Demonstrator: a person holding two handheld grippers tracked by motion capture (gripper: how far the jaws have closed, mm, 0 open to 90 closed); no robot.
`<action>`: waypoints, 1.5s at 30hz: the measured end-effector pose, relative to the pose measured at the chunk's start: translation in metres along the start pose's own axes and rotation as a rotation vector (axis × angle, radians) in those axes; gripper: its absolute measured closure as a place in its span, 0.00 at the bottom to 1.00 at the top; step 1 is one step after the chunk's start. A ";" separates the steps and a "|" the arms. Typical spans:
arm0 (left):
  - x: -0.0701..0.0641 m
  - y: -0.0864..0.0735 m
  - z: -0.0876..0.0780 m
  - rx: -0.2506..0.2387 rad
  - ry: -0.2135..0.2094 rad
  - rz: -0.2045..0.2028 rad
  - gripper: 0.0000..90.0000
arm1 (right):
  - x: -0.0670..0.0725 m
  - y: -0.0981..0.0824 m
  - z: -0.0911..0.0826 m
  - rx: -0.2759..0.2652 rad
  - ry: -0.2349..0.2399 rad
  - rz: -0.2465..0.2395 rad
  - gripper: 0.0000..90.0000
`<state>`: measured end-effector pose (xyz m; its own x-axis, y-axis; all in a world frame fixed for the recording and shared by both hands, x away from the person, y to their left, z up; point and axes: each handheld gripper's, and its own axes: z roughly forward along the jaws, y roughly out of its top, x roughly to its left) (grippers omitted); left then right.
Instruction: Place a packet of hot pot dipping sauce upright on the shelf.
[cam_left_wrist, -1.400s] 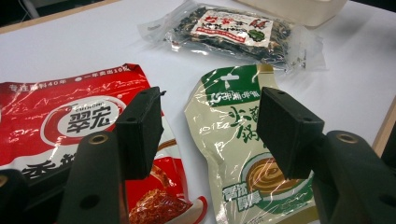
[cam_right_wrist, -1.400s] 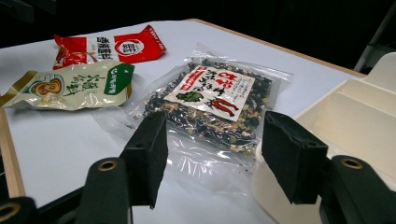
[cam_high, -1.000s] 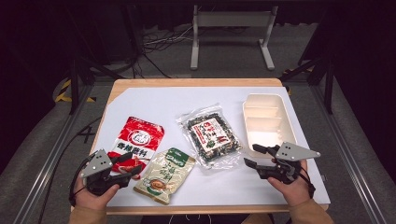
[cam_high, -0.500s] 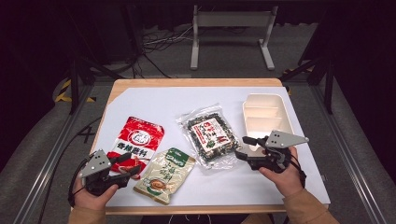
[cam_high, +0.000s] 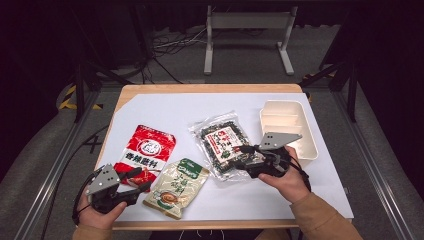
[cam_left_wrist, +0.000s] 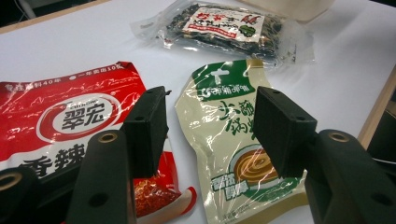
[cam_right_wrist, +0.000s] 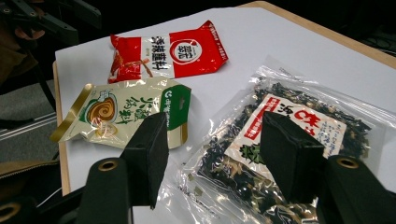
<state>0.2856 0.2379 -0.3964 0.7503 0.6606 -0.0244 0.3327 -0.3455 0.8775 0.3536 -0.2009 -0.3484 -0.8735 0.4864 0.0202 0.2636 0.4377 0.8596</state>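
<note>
The clear seaweed packet (cam_high: 224, 144) lies flat near the middle of the white table (cam_high: 165, 107), and the right gripper (cam_high: 243, 152) is right at its near-right edge. The packet's long axis runs on a diagonal in the high view, from far-left to near-right, one short end pointing at the near-right corner of the table. It is see-through plastic packed with dark flakes, with a white and red label printed across the middle and crinkled, shiny margins all round. In the right gripper view the two black jaws stand spread wide, the packet's near corner lying on the table beneath the gap between them, nothing pinched.

Just left of the packet lies the green and cream pouch (cam_high: 176, 187), tilted, its green header end pointing away from the person. Beyond that, the red pouch (cam_high: 145, 153) with its round white logo. To the right of the packet sits the cream divided tray (cam_high: 309, 131), close behind the right hand.

At the near-left corner the left gripper (cam_high: 141, 179) rests low, jaws apart over the seam between the red and green pouches, gripping neither.
</note>
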 end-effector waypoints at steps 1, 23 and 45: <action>0.000 -0.001 0.000 0.004 0.000 0.000 0.50 | 0.000 0.002 0.003 0.006 0.006 -0.001 0.46; -0.003 -0.004 0.004 0.047 -0.005 -0.021 0.53 | 0.002 0.039 0.083 0.244 0.119 0.012 0.47; -0.004 -0.004 0.011 0.129 -0.076 -0.033 0.96 | 0.003 0.036 0.124 0.304 0.166 0.029 0.42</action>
<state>0.2873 0.2290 -0.4054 0.7774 0.6222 -0.0923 0.4247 -0.4110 0.8066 0.4113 -0.0902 -0.3809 -0.9121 0.3830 0.1463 0.3770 0.6432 0.6665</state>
